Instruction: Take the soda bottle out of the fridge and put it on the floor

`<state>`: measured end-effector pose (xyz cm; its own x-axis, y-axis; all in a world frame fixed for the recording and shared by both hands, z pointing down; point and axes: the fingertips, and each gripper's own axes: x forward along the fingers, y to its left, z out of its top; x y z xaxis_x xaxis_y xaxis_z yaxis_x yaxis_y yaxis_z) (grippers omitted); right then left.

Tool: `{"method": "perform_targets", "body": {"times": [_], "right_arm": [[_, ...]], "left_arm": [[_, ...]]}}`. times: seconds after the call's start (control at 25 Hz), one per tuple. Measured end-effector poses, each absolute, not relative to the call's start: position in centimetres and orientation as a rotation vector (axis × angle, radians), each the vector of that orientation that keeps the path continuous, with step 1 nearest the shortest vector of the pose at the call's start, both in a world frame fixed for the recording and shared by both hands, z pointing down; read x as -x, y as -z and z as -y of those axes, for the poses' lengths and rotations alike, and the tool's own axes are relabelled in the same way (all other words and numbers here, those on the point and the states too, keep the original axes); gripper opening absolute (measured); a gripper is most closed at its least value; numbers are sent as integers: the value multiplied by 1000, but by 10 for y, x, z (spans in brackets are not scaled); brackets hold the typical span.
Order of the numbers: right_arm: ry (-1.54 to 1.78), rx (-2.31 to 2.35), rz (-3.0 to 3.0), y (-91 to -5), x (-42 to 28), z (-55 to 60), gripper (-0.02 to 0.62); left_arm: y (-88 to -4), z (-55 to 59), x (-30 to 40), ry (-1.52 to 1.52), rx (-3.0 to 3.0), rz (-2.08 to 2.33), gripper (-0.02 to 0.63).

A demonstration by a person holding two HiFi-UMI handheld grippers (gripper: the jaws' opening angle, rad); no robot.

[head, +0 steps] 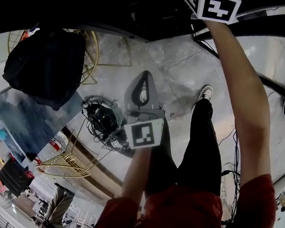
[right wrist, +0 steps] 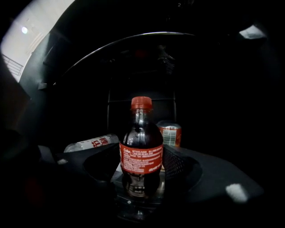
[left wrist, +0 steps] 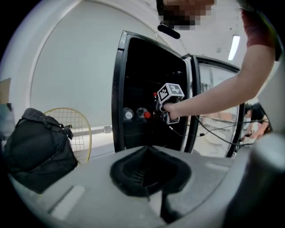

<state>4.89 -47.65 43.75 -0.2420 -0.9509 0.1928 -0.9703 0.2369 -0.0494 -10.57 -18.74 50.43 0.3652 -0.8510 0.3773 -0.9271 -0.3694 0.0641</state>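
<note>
Dark cola fills a clear plastic soda bottle [right wrist: 141,149] with a red cap and red label, which stands upright inside the black fridge [left wrist: 147,84]. The right gripper [right wrist: 141,176] reaches in through the fridge's open front, its jaws pressed against the bottle's lower half from both sides. Deeper in the fridge, behind the soda bottle, a clear water bottle with a white label [right wrist: 91,143] lies on its side to the left, and an orange drink can [right wrist: 170,133] stands to the right. The fridge's glass door [left wrist: 213,111] is swung open at the fridge's right edge. The left gripper [left wrist: 147,178] is held out in front of the fridge, well apart from it, jaws pressed together with nothing between them. Left of the fridge, a black fabric bag [left wrist: 35,147] sits in front of a yellow wire frame [left wrist: 75,129] on the grey marble floor [head: 178,69].
</note>
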Motion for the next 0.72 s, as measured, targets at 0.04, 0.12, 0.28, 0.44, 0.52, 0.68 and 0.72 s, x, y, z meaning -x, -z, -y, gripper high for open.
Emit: {"method": "perform_targets", "body": {"times": [0.04,0.12,0.28,0.44,0.52,0.68,0.72], "right_arm": [[-239,-1857,2373,-438,-49,476,281],[-238,-1861,2370,-437,-50,475,284],[-213,-1836,2373,-435,-49,473,285],[-204,-1831,2384,-435,-46,470,285],[-183,-1831,2397,-432,-49,466,285],[-159,-1831,2412,-420,-56,458,285],[-160,-1834,2417,-417,-57,455,285]], "left_arm": [[-504,188,106,-409,-2366,1582,0],[-502,188,104,-399,-2373,1584,0],[-499,189,101,-394,-2371,1582,0],[-500,190,99,-393,-2372,1583,0],[-501,188,95,-396,-2372,1578,0],[-502,184,90,-400,-2366,1576,0],[-502,184,89,-395,-2364,1578,0]]}}
